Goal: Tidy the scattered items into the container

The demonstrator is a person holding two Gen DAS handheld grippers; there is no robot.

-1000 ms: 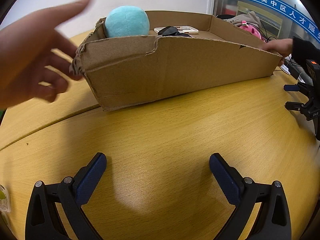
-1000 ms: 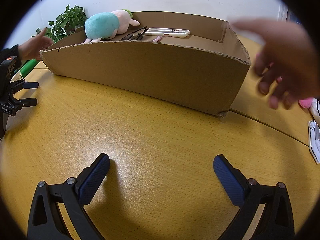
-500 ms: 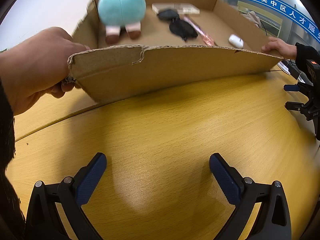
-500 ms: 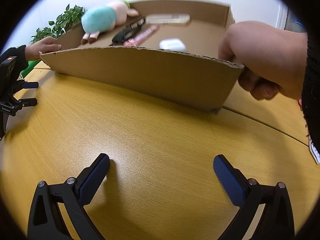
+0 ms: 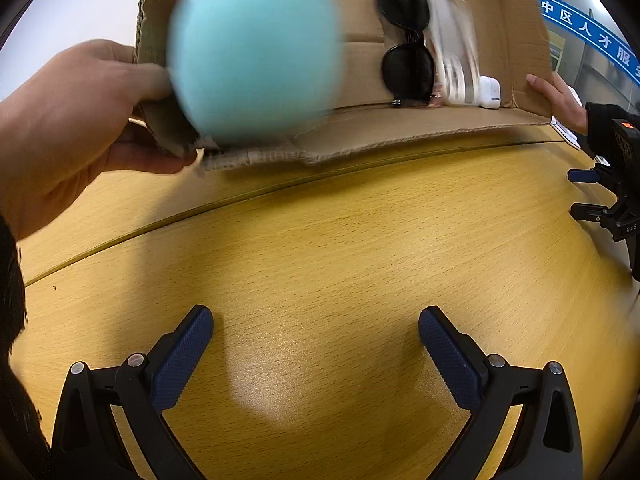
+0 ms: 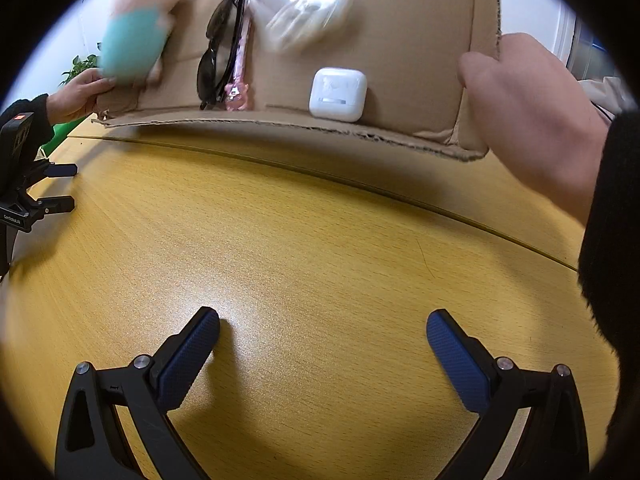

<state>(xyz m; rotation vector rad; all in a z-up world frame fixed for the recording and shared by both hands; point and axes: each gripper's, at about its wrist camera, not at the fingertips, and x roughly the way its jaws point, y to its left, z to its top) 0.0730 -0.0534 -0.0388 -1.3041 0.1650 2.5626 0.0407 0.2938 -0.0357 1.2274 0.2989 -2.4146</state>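
Observation:
Two bare hands [image 5: 72, 120] [image 6: 532, 112] hold a shallow cardboard box [image 5: 400, 132] [image 6: 400, 8] tipped up steeply, its open side facing me. A teal plush toy [image 5: 256, 56] [image 6: 132, 48] is blurred in motion at the lower rim. Black sunglasses [image 5: 406, 40] [image 6: 218, 60], a pink item [image 6: 238, 80], a white earbud case [image 5: 490, 92] [image 6: 338, 94] and a blurred clear-and-white case [image 5: 452, 40] [image 6: 298, 0] lie against the tilted floor. My left gripper [image 5: 316, 320] and right gripper [image 6: 322, 322] rest open on the wooden table, holding nothing, well short of the box.
The yellow wooden table [image 5: 320, 240] has a curved seam below the box. Each view shows the other gripper at its edge [image 5: 580, 194] [image 6: 66, 186]. A green plant [image 6: 80, 66] stands behind at left. A dark sleeve [image 6: 612, 240] fills the right side.
The hands reached the box, gripped both ends and tipped it up toward me. The items slid down its floor, and the plush toy now tumbles over the lower rim. Both grippers stayed still.

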